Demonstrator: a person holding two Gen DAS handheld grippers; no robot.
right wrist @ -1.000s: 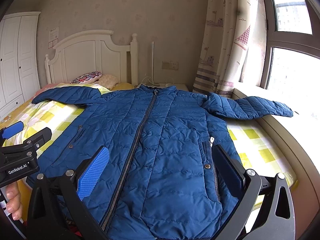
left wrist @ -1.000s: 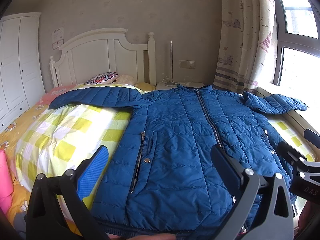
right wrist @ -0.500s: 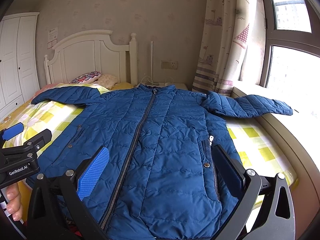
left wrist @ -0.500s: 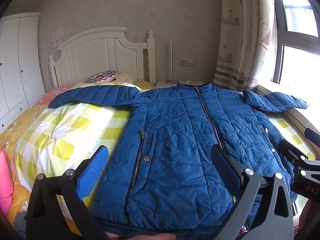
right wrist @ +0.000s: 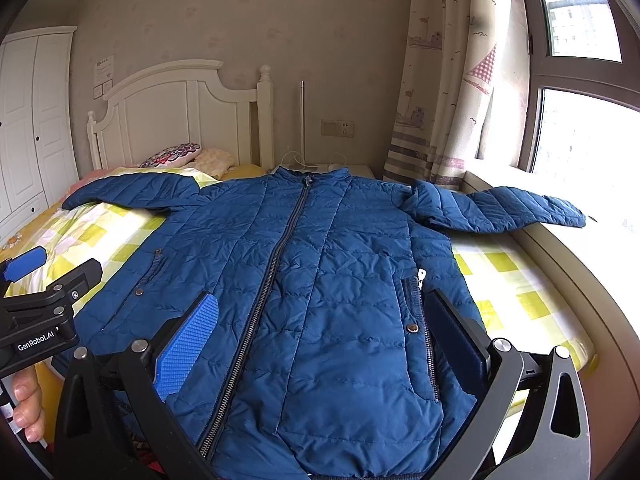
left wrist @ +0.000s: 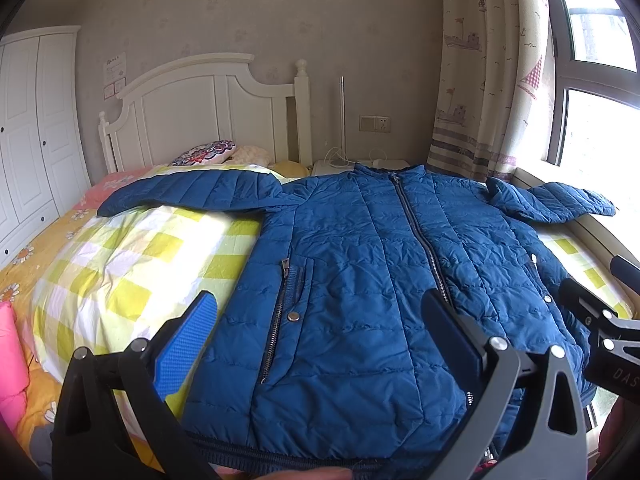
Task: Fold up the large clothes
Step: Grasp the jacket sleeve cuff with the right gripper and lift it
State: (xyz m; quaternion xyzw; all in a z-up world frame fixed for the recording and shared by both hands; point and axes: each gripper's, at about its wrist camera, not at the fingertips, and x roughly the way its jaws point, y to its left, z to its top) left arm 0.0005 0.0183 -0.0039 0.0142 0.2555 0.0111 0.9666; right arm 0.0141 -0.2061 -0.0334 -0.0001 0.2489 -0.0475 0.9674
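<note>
The blue quilted jacket (left wrist: 384, 280) lies face up and zipped on the bed (left wrist: 132, 264), its collar toward the white headboard (left wrist: 200, 108) and its hem at the near edge, just under both tools. One sleeve (left wrist: 192, 192) stretches out from the jacket's shoulder toward the wardrobe side; the other sleeve (right wrist: 500, 208) reaches from the opposite shoulder onto the sill by the window (right wrist: 584, 136). Nothing is folded yet, so the step in hand looks like the first one: bringing a sleeve in across the chest.

The left gripper (left wrist: 320, 332) hovers above the jacket's lower front near the pocket zip (left wrist: 280, 308), fingers spread wide and holding nothing. The right gripper (right wrist: 320, 332) hangs over the hem on the jacket's other half, equally agape and empty.

To do this well, each tool should probably go to its own sleeve's cuff rather than pinch the padded body, since puffy fill slips and bunches. Taking a thin edge at the cuff, lifting it clear of the jacket, and laying it flat across the centre zip (right wrist: 276, 256) would keep the front smooth. The sill-side sleeve is kinked at the shoulder and may need straightening first.
</note>
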